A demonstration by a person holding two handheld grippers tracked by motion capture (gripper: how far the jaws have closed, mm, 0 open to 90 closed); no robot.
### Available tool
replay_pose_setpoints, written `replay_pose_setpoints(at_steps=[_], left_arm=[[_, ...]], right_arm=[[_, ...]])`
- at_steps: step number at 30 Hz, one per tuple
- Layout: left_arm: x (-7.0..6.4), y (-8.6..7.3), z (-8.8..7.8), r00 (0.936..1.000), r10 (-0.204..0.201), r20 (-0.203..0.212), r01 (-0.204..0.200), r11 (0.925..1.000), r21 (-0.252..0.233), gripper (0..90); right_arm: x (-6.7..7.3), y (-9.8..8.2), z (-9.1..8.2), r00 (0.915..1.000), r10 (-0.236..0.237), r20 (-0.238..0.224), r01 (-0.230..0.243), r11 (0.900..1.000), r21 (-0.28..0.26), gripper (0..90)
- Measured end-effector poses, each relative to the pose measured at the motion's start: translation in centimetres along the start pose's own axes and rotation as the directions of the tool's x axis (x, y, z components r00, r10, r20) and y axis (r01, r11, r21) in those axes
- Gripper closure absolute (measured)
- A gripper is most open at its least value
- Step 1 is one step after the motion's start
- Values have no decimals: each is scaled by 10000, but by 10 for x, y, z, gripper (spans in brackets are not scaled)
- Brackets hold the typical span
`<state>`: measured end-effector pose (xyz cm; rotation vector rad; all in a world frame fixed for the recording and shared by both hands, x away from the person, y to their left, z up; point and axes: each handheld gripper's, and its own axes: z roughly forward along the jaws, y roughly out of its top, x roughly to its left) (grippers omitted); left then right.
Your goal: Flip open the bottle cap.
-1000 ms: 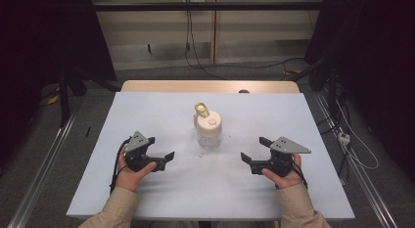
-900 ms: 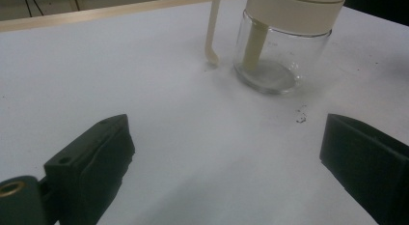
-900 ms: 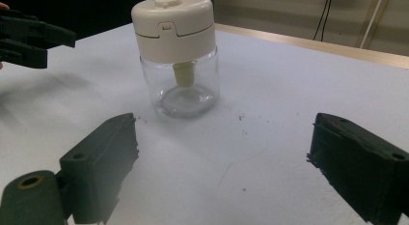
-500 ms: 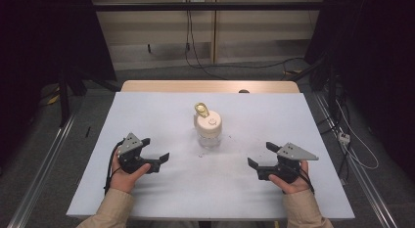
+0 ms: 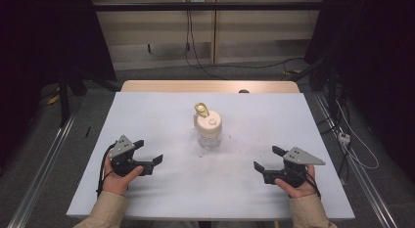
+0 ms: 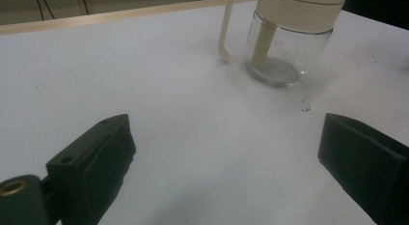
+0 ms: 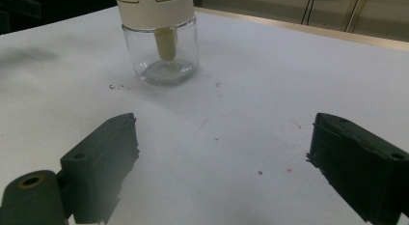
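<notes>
While both tongs sit wide apart and empty, the glass jar stands upright mid-desk, ahead and between them. The left tongs look slightly nearer than the right tongs. Compared with a second ago, both hands have backed off toward the near edge.

Left hand-held gripper: two black jaws spread wide, nothing between them, low over the white surface. Ahead and to the upper right, a clear glass jar with a cream lid, upright, well apart from the jaws. Cream handle at its left side. Dark specks nearby
</notes>
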<state>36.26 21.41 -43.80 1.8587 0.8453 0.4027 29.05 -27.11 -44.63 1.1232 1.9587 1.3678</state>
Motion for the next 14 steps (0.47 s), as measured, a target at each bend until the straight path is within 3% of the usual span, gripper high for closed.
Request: replay_pose_setpoints(at_steps=[14], left_arm=[[6, -5, -10, 9998, -185, -87, 183, 9997, -189, 51]], right_arm=[[-1, -6, -2, 10000, -6, 45, 4, 9996, 267, 94]])
